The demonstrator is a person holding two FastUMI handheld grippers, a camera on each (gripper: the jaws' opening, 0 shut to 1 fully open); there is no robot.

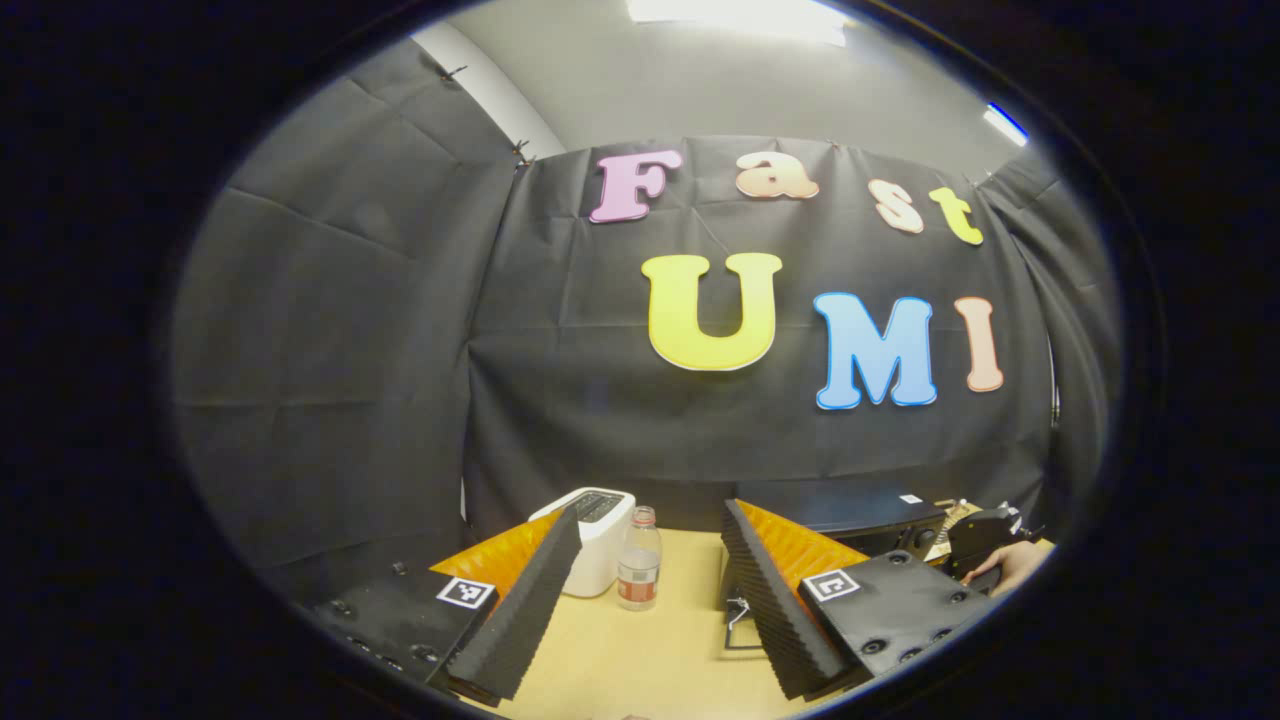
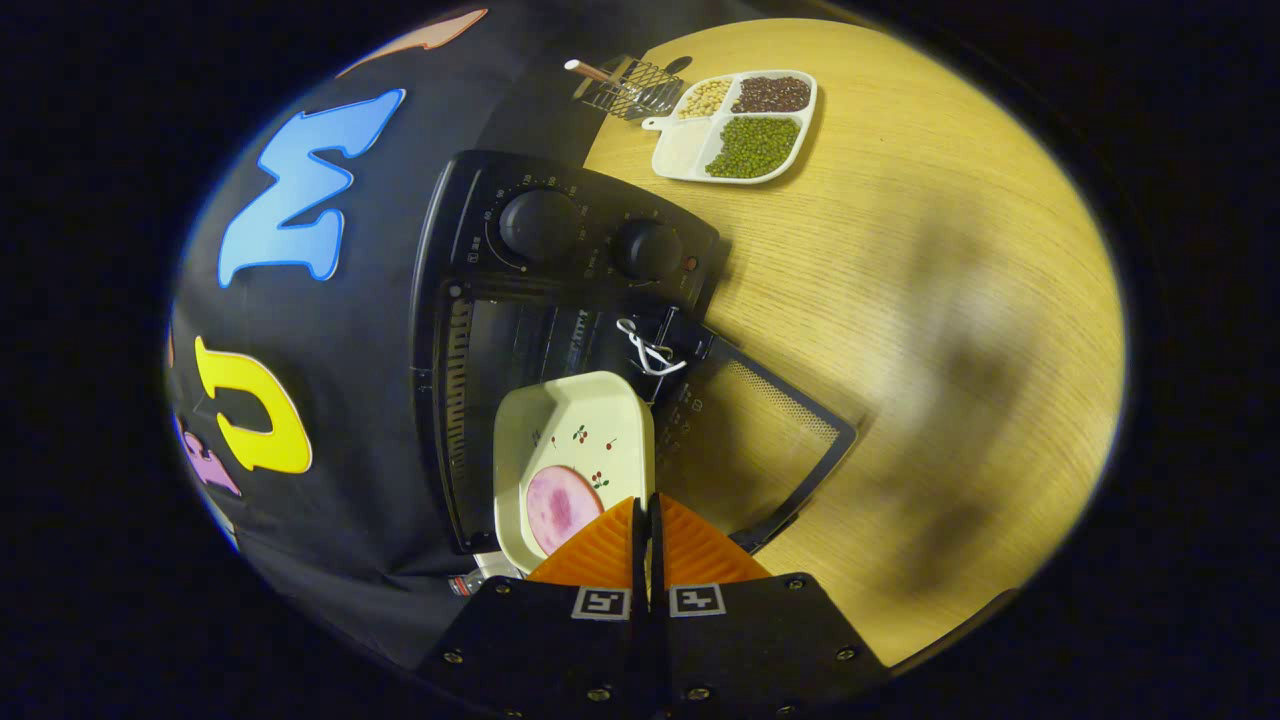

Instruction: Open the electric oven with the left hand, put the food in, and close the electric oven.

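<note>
The right tongs (image 2: 648, 520) pinch the rim of the dish (image 2: 575, 450), probably stiff and breakable, at the open oven (image 2: 560, 250). The left tongs (image 1: 650, 590) stand apart. Its rim seems the safest hold.

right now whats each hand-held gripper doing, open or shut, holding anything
Left hand-held gripper: open, holding nothing, above the table.
Right hand-held gripper: shut on the rim of the plate with the slice of meat, at the open oven.

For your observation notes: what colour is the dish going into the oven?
Cream with small cherry motifs, clearest in the right gripper view.
</note>
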